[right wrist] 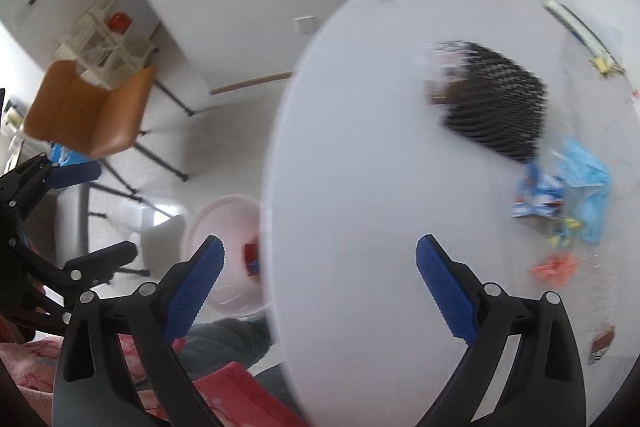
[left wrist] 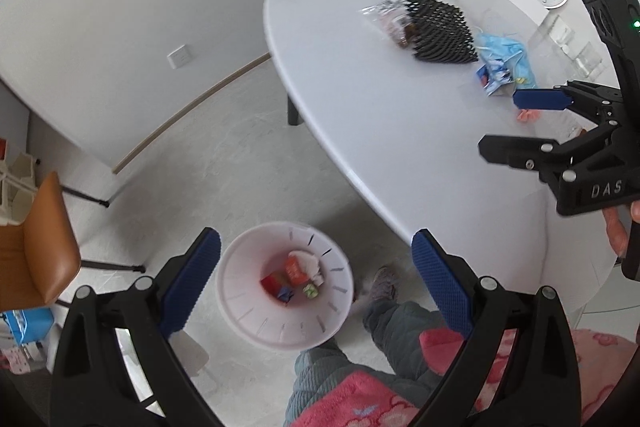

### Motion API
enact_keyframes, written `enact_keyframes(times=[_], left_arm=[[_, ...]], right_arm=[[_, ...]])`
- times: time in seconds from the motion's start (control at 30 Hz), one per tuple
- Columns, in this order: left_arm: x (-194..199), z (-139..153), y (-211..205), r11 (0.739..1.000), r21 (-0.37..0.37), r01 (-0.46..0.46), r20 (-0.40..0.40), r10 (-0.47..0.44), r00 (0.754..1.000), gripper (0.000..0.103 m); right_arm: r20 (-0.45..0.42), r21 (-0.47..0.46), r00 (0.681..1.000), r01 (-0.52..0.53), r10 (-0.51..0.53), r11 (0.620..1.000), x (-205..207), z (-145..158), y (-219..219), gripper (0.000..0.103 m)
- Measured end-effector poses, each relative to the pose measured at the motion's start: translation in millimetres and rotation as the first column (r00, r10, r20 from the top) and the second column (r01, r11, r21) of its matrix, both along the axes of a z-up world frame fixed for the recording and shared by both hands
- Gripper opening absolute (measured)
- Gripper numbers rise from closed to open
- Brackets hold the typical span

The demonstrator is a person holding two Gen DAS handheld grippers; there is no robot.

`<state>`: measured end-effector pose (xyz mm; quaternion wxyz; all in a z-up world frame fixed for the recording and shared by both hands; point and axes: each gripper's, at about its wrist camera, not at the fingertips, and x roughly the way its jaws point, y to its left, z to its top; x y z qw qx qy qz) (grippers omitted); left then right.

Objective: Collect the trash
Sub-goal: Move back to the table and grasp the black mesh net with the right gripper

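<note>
Trash (left wrist: 502, 65) on table (left wrist: 360, 107); both grippers agape

Even, soft daylight; heavy fisheye bending at the rims.
Left view is sharp; right view is motion-smeared, the mesh (right wrist: 496, 103) and wrappers (right wrist: 560, 187) beyond its jaws streaked.

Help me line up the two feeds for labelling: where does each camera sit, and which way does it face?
Left wrist: on the left gripper, open, looking down over the bin on the floor beside the table; the person's legs and the right gripper show.
Right wrist: on the right gripper, open, above the table edge, facing the mesh and wrappers; the left gripper shows at left.
Shared: table, bin, mesh, wrappers, chair.
</note>
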<state>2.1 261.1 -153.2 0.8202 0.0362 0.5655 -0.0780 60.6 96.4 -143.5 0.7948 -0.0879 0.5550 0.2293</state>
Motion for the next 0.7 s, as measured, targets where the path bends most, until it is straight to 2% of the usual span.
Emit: enact_keyframes(times=[0.3,0.47,0.7], left_arm=[[64.2,-1.4,-65.7,0.999,0.000,0.052,-0.003,-0.052,0.999,0.092],[101.4,-5.3,-91.3,0.999,-0.006,0.051,-0.011,-0.051,0.999,0.092],[140.0,-16.4,-113.2,0.999,0.006,0.033,-0.030,-0.032,0.999,0.092]], right_arm=[[0.008,-0.010,0.998,0.056,-0.056,0.998,66.2,-8.7,-76.1,0.096],[0.011,0.002,0.997,0.075,-0.075,0.997,109.5,-13.1,-98.7,0.096],[-0.042,0.050,0.996,0.084,-0.082,0.995,184.0,-37.0,-121.2,0.096]])
